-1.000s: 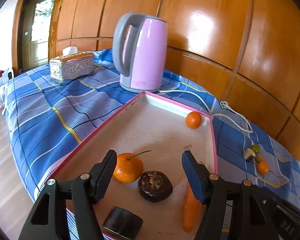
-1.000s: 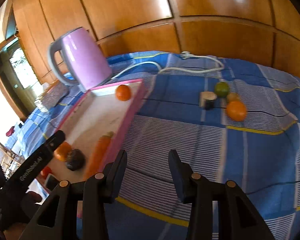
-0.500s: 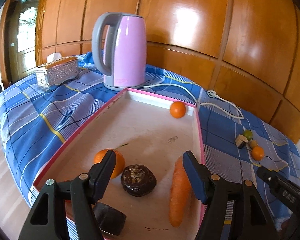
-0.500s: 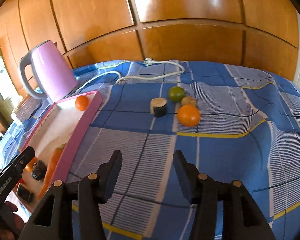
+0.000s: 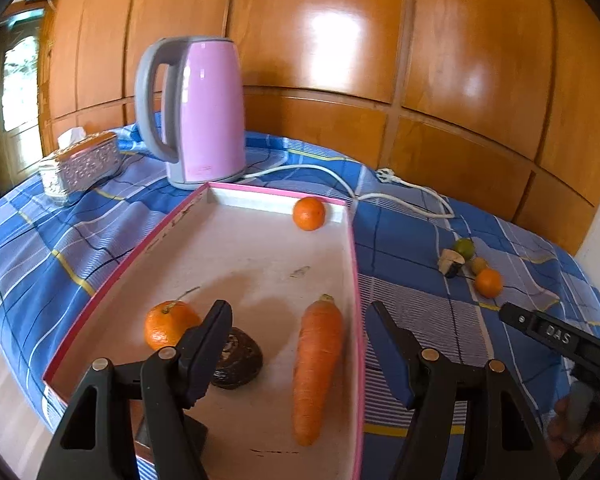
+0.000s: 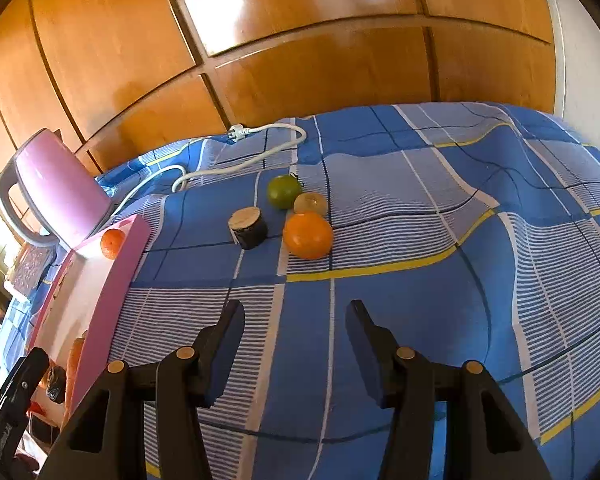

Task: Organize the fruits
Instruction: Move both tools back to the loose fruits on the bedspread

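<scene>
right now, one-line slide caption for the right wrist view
Open right hand-held gripper faces a round orange fruit on the blue checked cloth.

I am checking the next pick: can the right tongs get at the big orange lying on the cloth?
Probably yes. The right tongs are open and empty, pointing toward the orange, with only bare tablecloth between. The small wooden stump and yellowish fruit sit close beside it.

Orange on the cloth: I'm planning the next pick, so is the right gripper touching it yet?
Apart. The right wrist view shows bare cloth between the right gripper and the orange.
</scene>
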The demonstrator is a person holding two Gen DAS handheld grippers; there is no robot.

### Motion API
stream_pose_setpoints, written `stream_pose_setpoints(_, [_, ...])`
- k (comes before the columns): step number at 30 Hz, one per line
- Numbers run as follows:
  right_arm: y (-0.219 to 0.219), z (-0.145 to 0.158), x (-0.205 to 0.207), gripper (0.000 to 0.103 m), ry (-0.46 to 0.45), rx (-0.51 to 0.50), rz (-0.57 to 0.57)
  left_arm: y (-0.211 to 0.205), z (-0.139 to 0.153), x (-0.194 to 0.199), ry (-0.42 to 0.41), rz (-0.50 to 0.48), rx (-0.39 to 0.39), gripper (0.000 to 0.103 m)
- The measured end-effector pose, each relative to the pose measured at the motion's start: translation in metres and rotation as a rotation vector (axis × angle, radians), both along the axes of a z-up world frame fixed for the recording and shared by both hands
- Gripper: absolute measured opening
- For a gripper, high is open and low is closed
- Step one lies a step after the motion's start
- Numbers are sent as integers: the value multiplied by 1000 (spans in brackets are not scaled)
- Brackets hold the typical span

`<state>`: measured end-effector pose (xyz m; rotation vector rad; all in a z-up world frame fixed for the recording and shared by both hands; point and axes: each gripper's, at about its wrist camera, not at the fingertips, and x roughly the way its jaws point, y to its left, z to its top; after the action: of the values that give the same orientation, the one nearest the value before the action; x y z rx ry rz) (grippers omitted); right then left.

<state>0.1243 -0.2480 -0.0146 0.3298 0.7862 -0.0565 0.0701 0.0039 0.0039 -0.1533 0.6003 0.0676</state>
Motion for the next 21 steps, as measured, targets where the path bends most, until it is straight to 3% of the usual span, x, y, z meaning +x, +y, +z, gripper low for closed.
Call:
stream_pose_setpoints(15, [-25, -8, 21, 51, 15, 100, -82, -34, 3, -1, -27, -173, 34, 66])
stream_pose_setpoints(21, [-17, -8, 38, 51, 28, 65, -69, -40, 2, 1, -16, -199, 43, 65])
